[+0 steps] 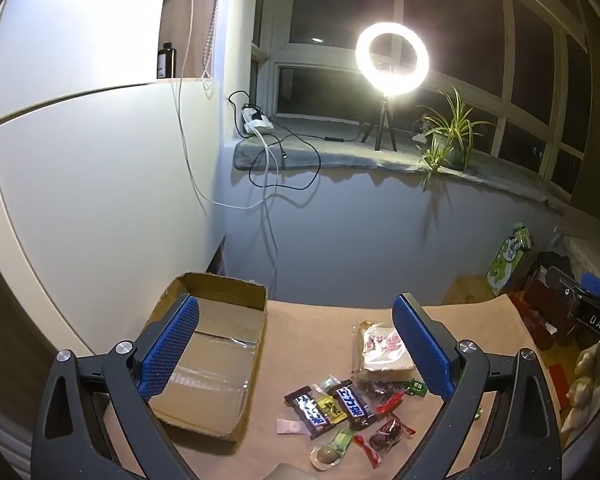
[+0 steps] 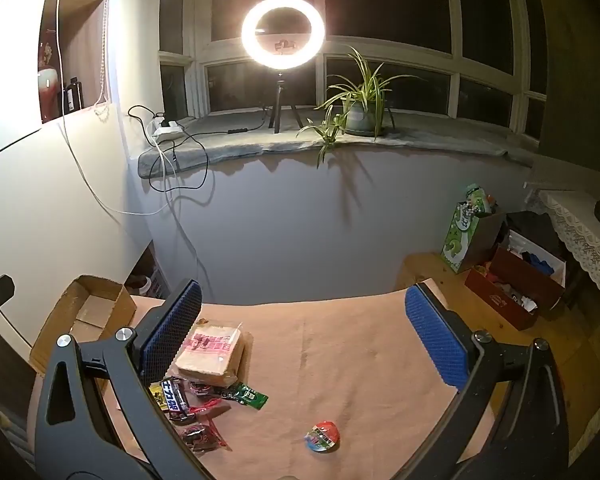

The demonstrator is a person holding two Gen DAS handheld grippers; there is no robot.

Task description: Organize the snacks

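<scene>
A pile of snacks lies on the brown-covered table: two dark chocolate bars [image 1: 350, 403], a wrapped bread packet [image 1: 380, 350], red candies [image 1: 388, 432], a green packet [image 1: 416, 387] and a round jelly cup [image 1: 326, 455]. An open empty cardboard box [image 1: 216, 356] sits to their left. My left gripper [image 1: 296, 344] is open and empty above box and pile. My right gripper [image 2: 304, 340] is open and empty above the table; the bread packet [image 2: 212, 354] and bars [image 2: 174, 398] lie by its left finger. A small round colourful cup [image 2: 323, 436] lies apart.
A ring light on a tripod [image 2: 283, 38] and a potted plant [image 2: 358, 104] stand on the windowsill behind. Cables [image 1: 268, 152] hang down the wall. A green bag [image 2: 466, 232] and red boxes [image 2: 512, 292] stand at the right past the table edge.
</scene>
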